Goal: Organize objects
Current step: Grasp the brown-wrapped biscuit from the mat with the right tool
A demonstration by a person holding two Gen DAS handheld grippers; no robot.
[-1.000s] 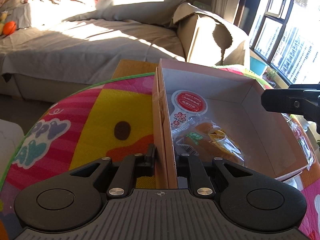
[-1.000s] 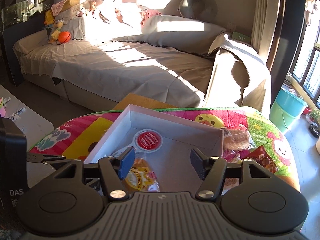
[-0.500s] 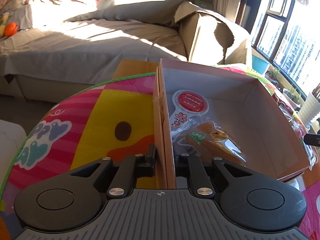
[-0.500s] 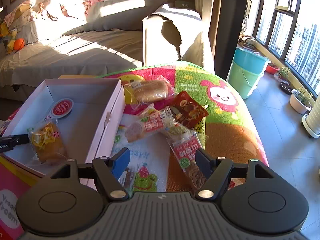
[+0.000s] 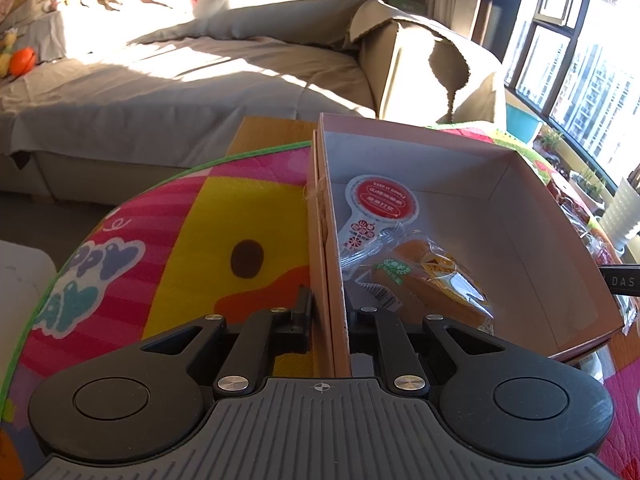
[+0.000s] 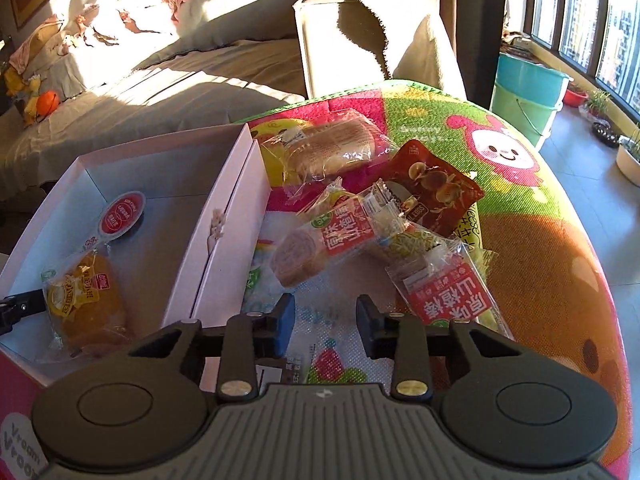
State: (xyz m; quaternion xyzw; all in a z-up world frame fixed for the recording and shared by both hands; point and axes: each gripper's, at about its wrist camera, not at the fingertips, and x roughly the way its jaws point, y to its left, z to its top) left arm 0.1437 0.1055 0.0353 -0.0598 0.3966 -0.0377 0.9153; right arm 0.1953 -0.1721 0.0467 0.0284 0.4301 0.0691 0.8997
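Observation:
My left gripper (image 5: 329, 312) is shut on the near left wall of an open pink cardboard box (image 5: 326, 216), one finger outside and one inside. The box holds a wrapped orange cake (image 5: 434, 280) and a red round label (image 5: 386, 200). In the right wrist view the box (image 6: 236, 216) sits at the left with the cake (image 6: 86, 300) in it. My right gripper (image 6: 325, 320) is open and empty, low over the mat, just before a pile of snack packets: a red-and-white wrapped pastry (image 6: 320, 240), a red-labelled packet (image 6: 444, 292), a dark red pouch (image 6: 432, 188) and a wrapped bread (image 6: 332, 148).
The box and snacks lie on a colourful cartoon play mat (image 6: 520, 208) covering a table. A covered sofa (image 5: 180, 92) stands behind. A teal and green bucket (image 6: 524, 96) stands on the floor at the right, near windows and plant pots.
My right gripper has swung right from over the box to the snack pile, moved closer to the packets, and its jaws have narrowed. My left gripper has kept hold of the box wall.

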